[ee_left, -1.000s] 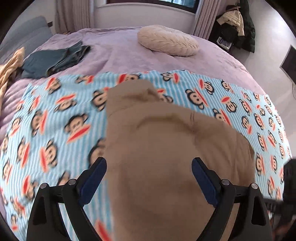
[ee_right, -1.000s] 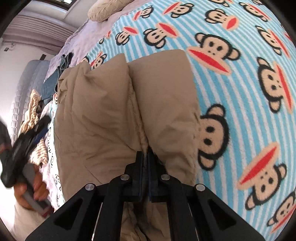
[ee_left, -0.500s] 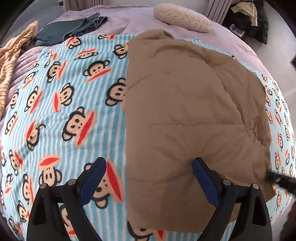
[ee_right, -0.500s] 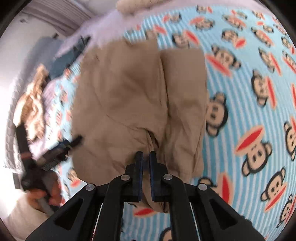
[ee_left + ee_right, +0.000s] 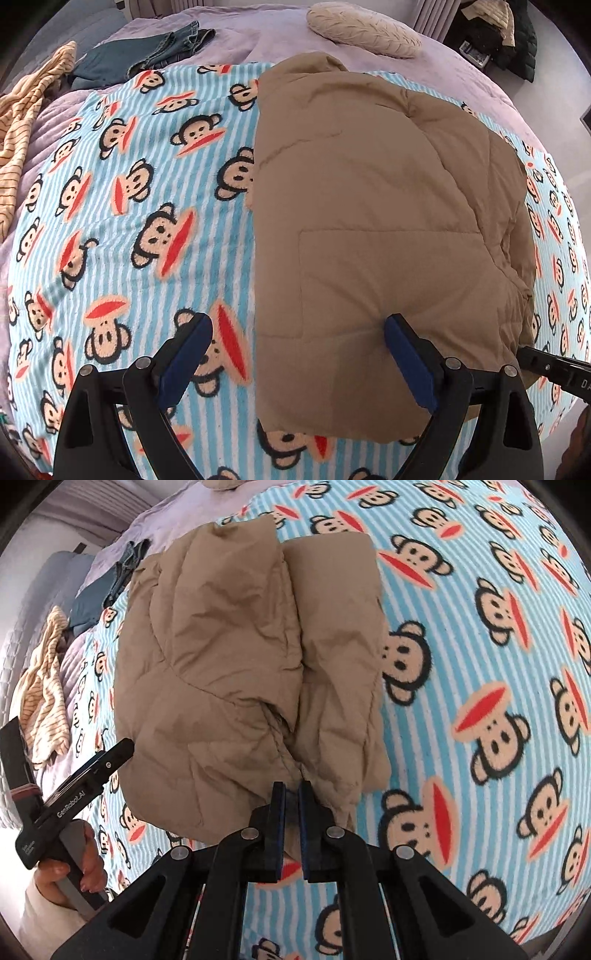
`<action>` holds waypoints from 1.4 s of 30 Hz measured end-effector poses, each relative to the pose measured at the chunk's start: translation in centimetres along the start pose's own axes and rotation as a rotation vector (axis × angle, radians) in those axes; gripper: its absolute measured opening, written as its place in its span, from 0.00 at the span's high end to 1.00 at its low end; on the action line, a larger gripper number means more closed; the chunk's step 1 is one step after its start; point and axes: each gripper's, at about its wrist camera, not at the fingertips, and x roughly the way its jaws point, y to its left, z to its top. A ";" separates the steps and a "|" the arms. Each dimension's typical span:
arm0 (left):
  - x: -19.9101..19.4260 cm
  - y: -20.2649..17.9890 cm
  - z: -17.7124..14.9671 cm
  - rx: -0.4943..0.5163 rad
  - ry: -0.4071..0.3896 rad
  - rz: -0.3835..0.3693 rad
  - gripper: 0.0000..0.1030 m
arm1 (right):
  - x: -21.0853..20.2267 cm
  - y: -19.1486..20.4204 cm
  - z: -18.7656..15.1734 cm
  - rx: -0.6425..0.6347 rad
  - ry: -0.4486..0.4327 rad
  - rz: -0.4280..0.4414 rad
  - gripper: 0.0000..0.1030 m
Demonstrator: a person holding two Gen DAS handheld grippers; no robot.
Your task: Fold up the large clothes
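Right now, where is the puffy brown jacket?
The brown jacket lies folded on the monkey blanket on the bed, right of centre in the left wrist view, with the cream pillow beyond it.

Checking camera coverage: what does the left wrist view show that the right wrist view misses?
Left only: the whole cream pillow, dark clothes on the floor, the open left claw straddling the jacket edge.
Right only: the hand holding the left tool, the shut right claw.
Both: tan jacket, monkey blanket, jeans, striped garment.
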 end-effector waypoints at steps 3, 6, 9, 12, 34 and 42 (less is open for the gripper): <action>-0.3 0.1 -0.2 -0.005 0.008 0.000 0.08 | -0.2 0.5 -0.4 -0.009 -0.002 -0.005 0.93; -0.5 0.2 -0.5 -0.018 0.018 0.003 0.08 | -0.6 0.5 -0.4 -0.016 -0.001 0.001 0.93; -0.7 0.2 -0.8 -0.029 0.028 0.007 0.08 | -0.9 0.3 -0.6 -0.016 -0.009 0.017 0.93; -1.6 -0.3 -1.3 -0.018 0.026 0.014 0.08 | -1.5 0.2 -1.1 -0.013 -0.023 0.042 0.93; -13.9 -5.8 -10.2 -0.152 -0.085 0.023 0.08 | -8.7 -2.9 -6.2 -0.132 -0.030 0.085 0.52; -16.5 -4.8 -11.0 -0.164 -0.117 0.061 0.00 | -11.4 -1.2 -6.9 -0.172 -0.102 0.038 0.43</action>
